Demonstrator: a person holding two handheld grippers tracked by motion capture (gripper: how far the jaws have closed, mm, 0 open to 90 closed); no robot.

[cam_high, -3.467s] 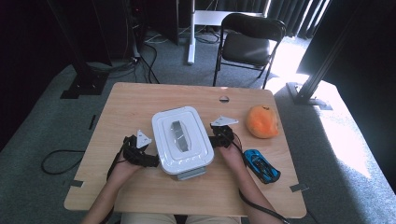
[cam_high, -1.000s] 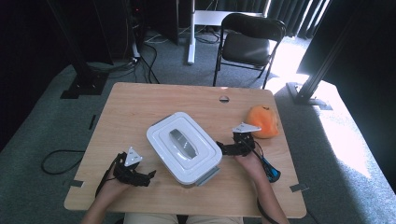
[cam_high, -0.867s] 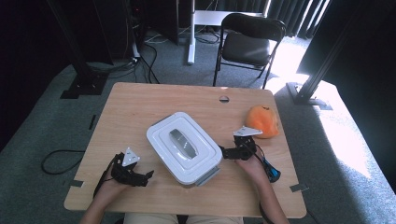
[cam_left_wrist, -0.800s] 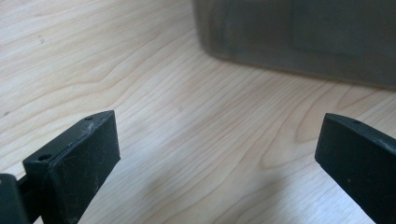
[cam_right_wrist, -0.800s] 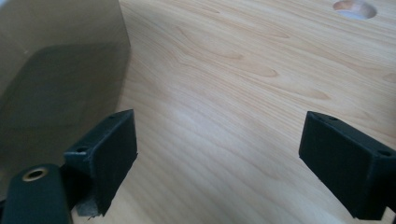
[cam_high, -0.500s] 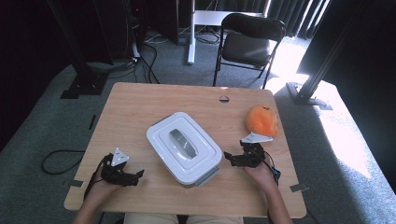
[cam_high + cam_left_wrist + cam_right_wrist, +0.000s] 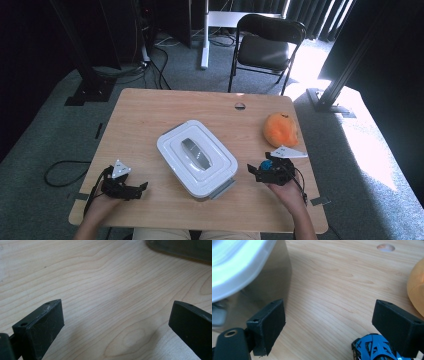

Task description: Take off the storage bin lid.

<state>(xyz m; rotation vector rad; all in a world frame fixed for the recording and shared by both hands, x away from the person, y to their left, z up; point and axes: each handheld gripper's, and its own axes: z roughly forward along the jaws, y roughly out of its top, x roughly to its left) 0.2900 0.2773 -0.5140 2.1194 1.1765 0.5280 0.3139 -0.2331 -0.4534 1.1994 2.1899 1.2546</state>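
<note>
Here, your left gripper [image 7: 142,187] sits spread and empty left of the white box [image 7: 197,157]; the box rests mid-table [image 7: 150,115]; right of it your right gripper [image 7: 251,171] gapes over the blue toy car [image 7: 372,348], near the orange toy [image 7: 281,129].

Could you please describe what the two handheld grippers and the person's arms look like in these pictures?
Both are black. The left gripper and right gripper each carry a pale grey three-cornered plate on top and trail a thin black cable. Up close, the left gripper and right gripper show blocky matte black jaws, scuffed, with small round holes near the tips. The forearms look bare, with no sleeves in sight.
</note>
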